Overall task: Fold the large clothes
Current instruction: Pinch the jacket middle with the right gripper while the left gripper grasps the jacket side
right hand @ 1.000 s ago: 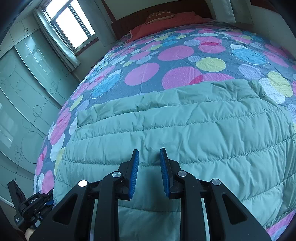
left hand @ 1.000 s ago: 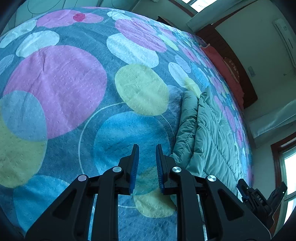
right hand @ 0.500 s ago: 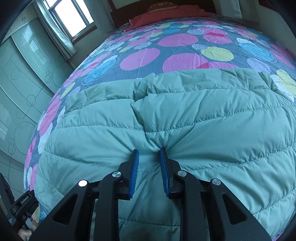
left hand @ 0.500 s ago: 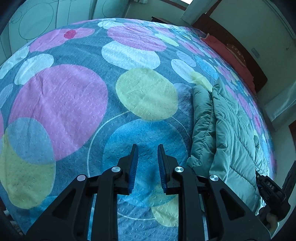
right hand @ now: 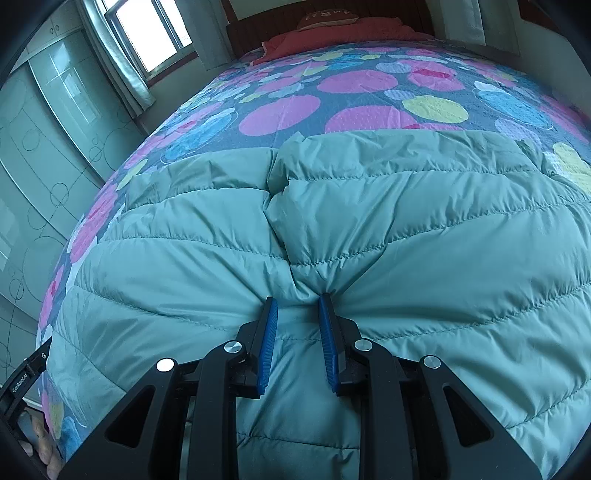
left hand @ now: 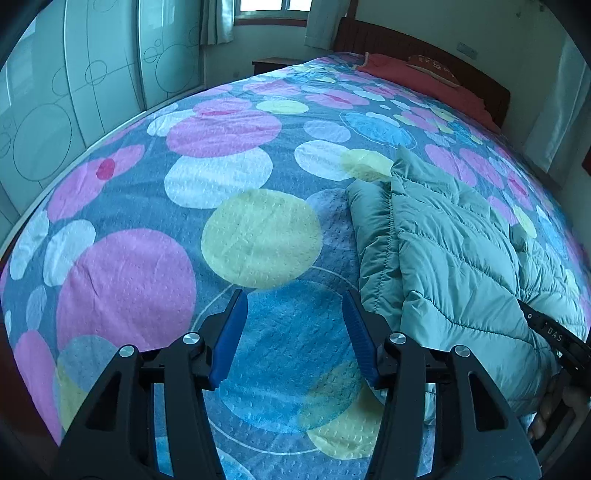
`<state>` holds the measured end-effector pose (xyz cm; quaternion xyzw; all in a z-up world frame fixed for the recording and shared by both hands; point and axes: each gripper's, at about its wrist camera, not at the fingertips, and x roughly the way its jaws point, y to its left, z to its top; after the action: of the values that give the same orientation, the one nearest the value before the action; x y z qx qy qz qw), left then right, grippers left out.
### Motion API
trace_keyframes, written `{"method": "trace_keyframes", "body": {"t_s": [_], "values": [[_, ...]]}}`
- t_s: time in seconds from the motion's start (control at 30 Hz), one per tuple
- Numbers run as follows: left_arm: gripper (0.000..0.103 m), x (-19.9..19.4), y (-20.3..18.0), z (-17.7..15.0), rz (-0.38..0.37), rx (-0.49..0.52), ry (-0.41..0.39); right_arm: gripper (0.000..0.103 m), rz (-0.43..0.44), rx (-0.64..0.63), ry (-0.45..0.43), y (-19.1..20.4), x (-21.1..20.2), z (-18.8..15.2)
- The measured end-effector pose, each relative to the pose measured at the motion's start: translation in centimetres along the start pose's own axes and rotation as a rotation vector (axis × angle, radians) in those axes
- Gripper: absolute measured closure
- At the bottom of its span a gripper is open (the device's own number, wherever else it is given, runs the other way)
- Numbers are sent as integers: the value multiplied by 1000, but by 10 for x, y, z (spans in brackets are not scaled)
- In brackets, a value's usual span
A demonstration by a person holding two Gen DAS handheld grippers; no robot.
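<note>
I'm pinching a puckered ridge of the green puffer jacket (right hand: 369, 266) in my right tool (right hand: 295, 302), at 12 o'clock from it on the bed (left hand: 147, 258). My left tool (left hand: 291, 306) is spreading open on nothing, jacket at 2 o'clock. Risk: slick fabric slipping out, or the fold dragging crooked with one side unheld.

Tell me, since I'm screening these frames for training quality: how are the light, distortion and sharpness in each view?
Left wrist view: strong fisheye bulge rounds the bedspread, dark vignette in the corners, the window blown out, a cool bluish cast, focus sharp. Right wrist view: same bulge and vignette, a bright window top left, soft even light, stitching on the green puffer jacket crisp.
</note>
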<state>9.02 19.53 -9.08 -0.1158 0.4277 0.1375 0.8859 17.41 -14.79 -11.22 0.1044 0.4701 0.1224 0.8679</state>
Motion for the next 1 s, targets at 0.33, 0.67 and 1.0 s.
{"method": "trace_keyframes", "body": {"t_s": [0.33,0.67,1.0], "values": [[40,6,-12,1,44,83,46,79,-14,-29,-28,2,1,-3],[34,-7,-14,6,-55,57,51,79,-21,-39,-38,3,0,-4],[31,10,-26,24,-111,29,141,79,-39,-55,-46,6,-1,-6]]}}
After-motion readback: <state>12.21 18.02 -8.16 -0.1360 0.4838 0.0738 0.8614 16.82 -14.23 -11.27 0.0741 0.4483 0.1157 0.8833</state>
